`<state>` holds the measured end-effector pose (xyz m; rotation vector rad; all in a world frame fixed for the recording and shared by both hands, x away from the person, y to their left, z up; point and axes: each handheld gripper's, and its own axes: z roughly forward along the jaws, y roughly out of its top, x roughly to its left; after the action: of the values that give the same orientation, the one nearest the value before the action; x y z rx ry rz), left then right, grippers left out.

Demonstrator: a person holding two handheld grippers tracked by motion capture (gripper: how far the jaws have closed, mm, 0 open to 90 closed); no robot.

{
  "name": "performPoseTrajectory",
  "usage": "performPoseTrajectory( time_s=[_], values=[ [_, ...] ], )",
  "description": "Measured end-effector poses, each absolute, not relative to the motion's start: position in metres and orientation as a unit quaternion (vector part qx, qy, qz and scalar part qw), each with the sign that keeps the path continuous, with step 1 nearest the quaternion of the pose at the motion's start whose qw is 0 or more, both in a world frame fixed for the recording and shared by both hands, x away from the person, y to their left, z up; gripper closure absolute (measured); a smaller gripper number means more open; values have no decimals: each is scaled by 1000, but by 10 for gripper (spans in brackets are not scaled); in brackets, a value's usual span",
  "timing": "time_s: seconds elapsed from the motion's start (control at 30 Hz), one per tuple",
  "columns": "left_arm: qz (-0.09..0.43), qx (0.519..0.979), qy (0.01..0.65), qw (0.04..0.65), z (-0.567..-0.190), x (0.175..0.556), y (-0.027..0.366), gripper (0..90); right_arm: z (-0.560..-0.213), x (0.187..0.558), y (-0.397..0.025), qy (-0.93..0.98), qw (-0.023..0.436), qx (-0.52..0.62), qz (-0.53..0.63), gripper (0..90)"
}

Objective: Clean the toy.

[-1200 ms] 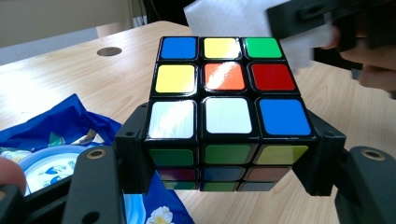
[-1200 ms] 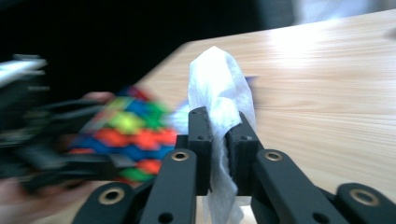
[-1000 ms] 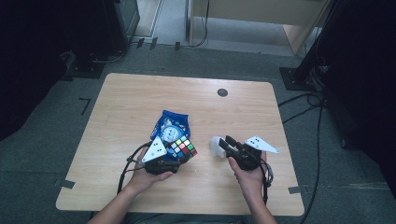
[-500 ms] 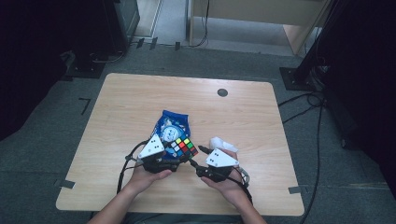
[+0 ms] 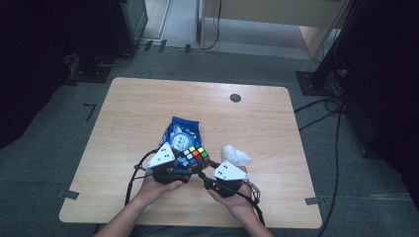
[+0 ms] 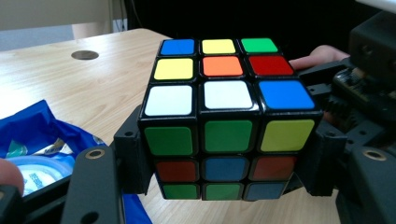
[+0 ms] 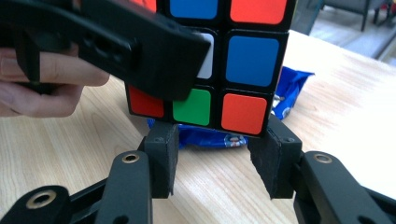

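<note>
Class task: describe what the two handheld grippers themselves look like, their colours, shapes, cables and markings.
Both the left gripper and the right gripper are black, each topped by a grey three-cornered plate with dark dots. Black cables trail from them. Their jaws are flat black bars with brass-coloured rivets and blocky pads. The forearms are bare, no sleeves.

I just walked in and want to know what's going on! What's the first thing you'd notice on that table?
The colourful puzzle cube jumps out first: it is near the front edge of the wooden table, clamped between the jaws of the left gripper. The right gripper comes up just under it with jaws open. A shiny blue snack bag lies behind the cube, and a crumpled white tissue sits to its right.
</note>
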<state>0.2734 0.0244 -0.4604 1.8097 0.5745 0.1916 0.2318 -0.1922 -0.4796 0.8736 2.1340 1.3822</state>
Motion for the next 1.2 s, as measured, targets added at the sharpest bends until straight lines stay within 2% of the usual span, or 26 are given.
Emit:
performPoseTrajectory(
  time_s=[0.13, 0.2, 0.33, 0.47, 0.6, 0.73, 0.9, 1.03, 1.2],
  values=[
    [95, 782, 246, 565, -465, 271, 18, 333, -478, 229, -189, 764, 198, 346, 507, 549],
    [104, 780, 243, 568, -465, 270, 19, 338, -477, 228, -187, 766, 200, 347, 504, 546],
    [110, 777, 255, 565, -465, 273, 23, 340, -476, 234, -191, 784, 175, 341, 489, 433],
    [118, 780, 273, 551, -467, 277, 25, 339, -477, 245, -212, 784, 179, 375, 461, 434],
    [125, 786, 272, 540, -470, 277, 21, 339, -459, 245, -230, 735, 191, 408, 506, 431],
    [131, 792, 270, 532, -472, 275, 17, 339, -439, 235, -226, 702, 171, 403, 562, 355],
    [146, 802, 258, 518, -473, 269, 8, 340, -432, 230, -207, 692, 139, 409, 578, 244],
    [155, 808, 244, 513, -473, 263, 1, 340, -436, 234, -196, 697, 127, 420, 567, 241],
    [166, 809, 232, 514, -473, 259, -2, 339, -445, 237, -188, 702, 121, 442, 545, 286]
  ],
)
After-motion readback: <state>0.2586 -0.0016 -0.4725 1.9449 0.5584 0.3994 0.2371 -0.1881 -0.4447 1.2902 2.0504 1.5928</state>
